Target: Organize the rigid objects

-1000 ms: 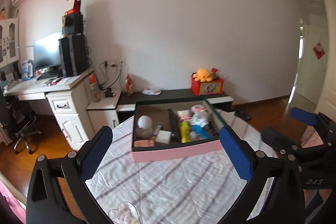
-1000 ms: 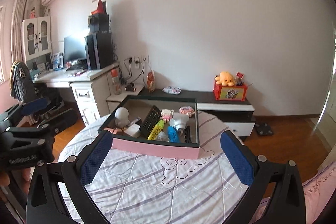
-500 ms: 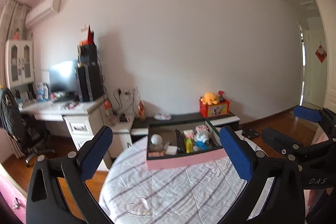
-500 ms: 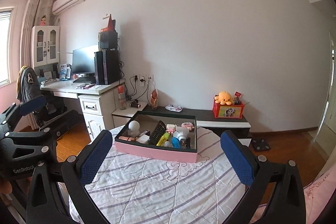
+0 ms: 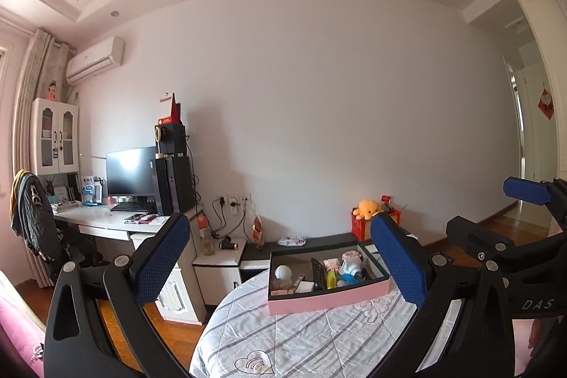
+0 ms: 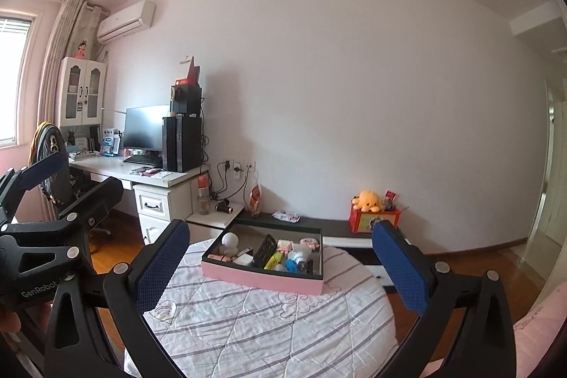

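A pink box with a dark rim (image 5: 327, 300) sits on the far part of a round quilted table (image 5: 301, 342). It holds several small items: a white round figure (image 5: 283, 272), a black remote (image 5: 318, 273), a yellow item (image 5: 331, 279). The box also shows in the right wrist view (image 6: 262, 278). My left gripper (image 5: 283, 261) is open and empty, held well back from the box. My right gripper (image 6: 280, 268) is open and empty, also held back. Each gripper shows at the side of the other's view.
A white desk (image 6: 141, 174) with a monitor (image 6: 147, 126) and a computer tower stands at the left. A low dark cabinet (image 6: 340, 231) behind the table carries a red box with a yellow plush toy (image 6: 368, 201). A doorway (image 5: 531, 147) is at the right.
Both grippers have pulled back and tilted upward. The box looks smaller and lower, and more wall and ceiling show. Both stay open and empty.
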`<move>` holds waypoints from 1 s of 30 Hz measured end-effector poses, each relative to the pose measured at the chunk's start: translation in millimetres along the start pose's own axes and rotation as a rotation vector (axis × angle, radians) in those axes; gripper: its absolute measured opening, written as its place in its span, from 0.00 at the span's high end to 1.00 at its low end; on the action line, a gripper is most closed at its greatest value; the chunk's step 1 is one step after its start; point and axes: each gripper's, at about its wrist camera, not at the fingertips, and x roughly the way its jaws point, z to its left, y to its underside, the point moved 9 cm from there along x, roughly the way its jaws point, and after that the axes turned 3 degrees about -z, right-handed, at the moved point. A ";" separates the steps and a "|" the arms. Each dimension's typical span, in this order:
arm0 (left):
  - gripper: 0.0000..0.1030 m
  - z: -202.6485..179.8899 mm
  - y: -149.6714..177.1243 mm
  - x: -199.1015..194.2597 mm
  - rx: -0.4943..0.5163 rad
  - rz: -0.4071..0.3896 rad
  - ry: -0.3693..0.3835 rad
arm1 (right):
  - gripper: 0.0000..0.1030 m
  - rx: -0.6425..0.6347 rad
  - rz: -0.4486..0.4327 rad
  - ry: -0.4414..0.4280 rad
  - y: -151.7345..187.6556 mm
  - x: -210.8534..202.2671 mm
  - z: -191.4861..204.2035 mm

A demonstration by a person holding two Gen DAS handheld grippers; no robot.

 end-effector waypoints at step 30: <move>0.00 0.9 5.2 -17.4 0.022 -0.017 -0.039 | 0.00 -0.005 -0.042 0.033 4.0 -19.0 5.2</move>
